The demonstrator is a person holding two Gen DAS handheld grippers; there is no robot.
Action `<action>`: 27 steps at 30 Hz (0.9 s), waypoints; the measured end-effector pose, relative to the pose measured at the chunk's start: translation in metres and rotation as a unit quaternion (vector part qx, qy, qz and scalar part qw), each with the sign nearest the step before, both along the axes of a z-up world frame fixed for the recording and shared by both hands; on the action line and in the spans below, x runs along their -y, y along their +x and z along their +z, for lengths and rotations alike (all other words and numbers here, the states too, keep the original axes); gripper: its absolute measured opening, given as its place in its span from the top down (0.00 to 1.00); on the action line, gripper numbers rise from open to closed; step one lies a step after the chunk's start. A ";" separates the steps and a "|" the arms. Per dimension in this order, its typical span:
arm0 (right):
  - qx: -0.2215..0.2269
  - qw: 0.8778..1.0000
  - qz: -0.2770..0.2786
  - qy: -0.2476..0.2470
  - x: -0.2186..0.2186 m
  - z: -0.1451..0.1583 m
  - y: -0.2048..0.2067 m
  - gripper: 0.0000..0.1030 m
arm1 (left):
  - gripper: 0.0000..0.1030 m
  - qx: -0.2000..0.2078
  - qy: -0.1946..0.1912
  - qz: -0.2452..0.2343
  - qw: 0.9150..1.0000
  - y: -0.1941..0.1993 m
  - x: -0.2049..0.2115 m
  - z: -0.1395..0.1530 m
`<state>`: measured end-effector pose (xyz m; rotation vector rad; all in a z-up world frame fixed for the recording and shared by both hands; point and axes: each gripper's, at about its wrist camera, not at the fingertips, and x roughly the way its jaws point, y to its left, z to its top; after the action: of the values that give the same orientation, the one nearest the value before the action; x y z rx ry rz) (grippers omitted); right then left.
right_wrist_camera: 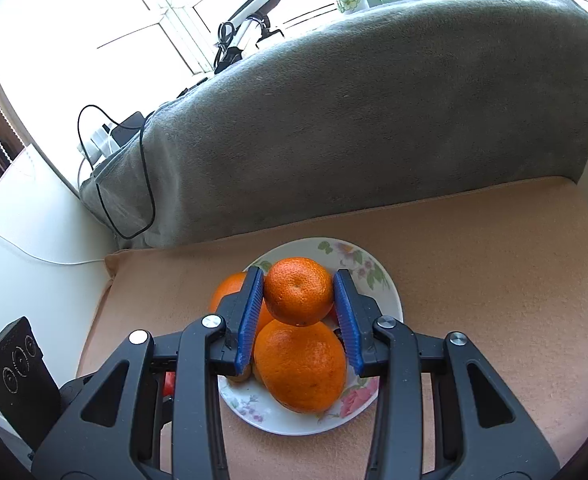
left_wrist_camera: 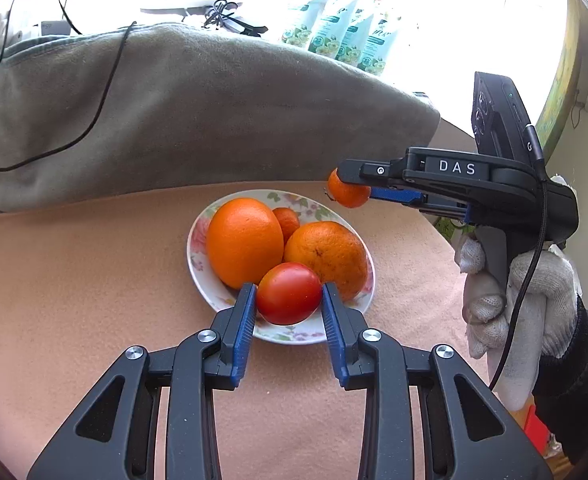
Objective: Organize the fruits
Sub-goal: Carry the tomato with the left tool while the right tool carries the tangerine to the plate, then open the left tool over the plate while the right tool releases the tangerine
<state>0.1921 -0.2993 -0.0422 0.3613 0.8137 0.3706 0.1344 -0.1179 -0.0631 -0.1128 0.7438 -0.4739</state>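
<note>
Both of your grippers carry fruit over the floral plate on the peach-coloured cushion.

Your left gripper is clamped on a red tomato, pads pressing both its sides, above the plate's near rim. Your right gripper grips a small mandarin above the plate; in the left wrist view only part of that mandarin shows past the finger. On the plate lie a large orange, a second, duller orange and a small reddish-orange fruit, mostly hidden behind the large one. In the right wrist view a brownish fruit peeks out beside the finger, too covered to name. The plate's near edge is cut off by the fingers. Your gloved hand holds the right handle.
</note>
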 end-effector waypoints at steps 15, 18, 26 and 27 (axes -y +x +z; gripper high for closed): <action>-0.032 0.999 -0.010 0.023 0.025 -0.031 0.012 0.63 | 0.70 0.010 0.014 -0.003 1.000 0.047 0.027 0.011; -0.039 0.999 -0.010 0.031 0.026 -0.036 0.014 0.63 | 0.70 0.012 0.020 -0.003 1.000 0.053 0.032 0.011; -0.051 0.998 -0.004 0.041 0.029 -0.044 0.018 0.62 | 0.69 0.010 0.035 -0.005 0.999 0.061 0.038 0.007; -0.052 0.998 -0.005 0.042 0.029 -0.044 0.018 0.62 | 0.68 0.009 0.035 -0.004 0.999 0.062 0.039 0.007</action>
<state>0.2101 -0.3283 -0.0860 0.4653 0.8991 0.3808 0.1962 -0.1565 -0.0561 -0.0401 0.7417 -0.4555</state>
